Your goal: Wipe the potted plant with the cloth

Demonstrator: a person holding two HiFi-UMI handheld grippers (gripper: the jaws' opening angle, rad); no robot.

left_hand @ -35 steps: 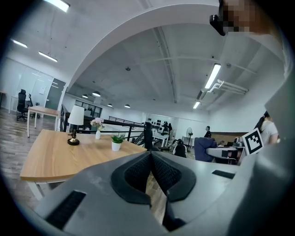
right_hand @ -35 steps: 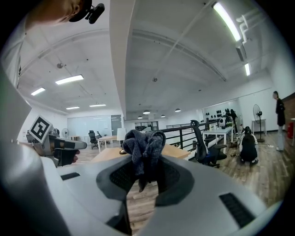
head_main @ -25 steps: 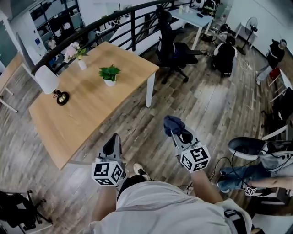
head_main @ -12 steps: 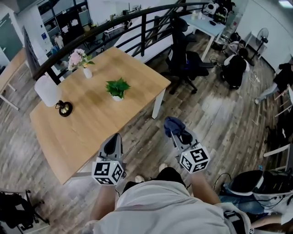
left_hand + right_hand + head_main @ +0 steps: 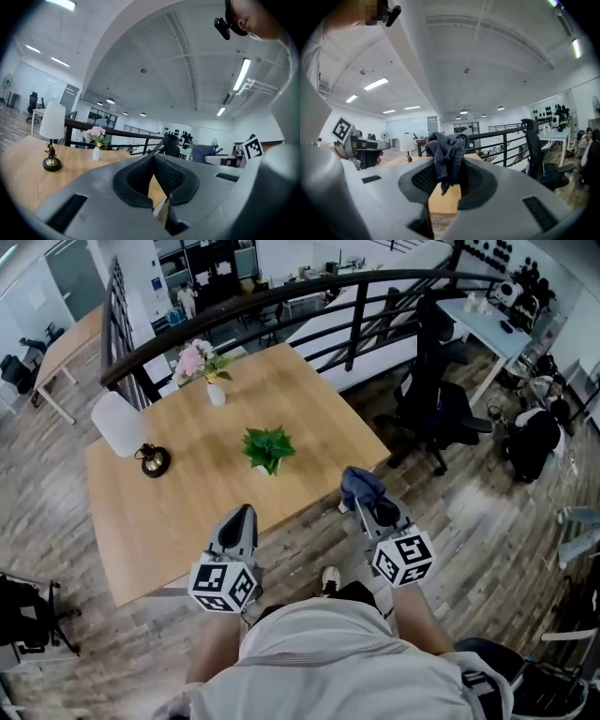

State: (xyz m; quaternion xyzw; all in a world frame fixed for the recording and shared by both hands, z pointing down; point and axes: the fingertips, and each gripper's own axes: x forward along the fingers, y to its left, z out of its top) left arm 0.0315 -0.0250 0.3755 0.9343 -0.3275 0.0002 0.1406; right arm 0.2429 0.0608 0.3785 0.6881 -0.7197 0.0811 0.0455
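A small potted plant (image 5: 267, 449) with green leaves in a white pot stands in the middle of the light wooden table (image 5: 169, 512). My right gripper (image 5: 359, 495) is shut on a crumpled blue-grey cloth (image 5: 357, 486), which bunches above the jaws in the right gripper view as the cloth (image 5: 447, 154). It hovers near the table's right corner, short of the plant. My left gripper (image 5: 242, 517) is shut and empty over the table's near edge; in its own view the left gripper (image 5: 153, 160) shows jaws pressed together.
On the table stand a white-shaded lamp (image 5: 127, 432) with a round dark base and a vase of pink flowers (image 5: 208, 371). A black railing (image 5: 309, 301) runs behind the table. A black office chair (image 5: 436, 409) and a white desk (image 5: 487, 329) are at the right.
I have walked up to the table: it and the plant now lie much closer, under both grippers. The cloth stays held in the right gripper; the left stays shut.
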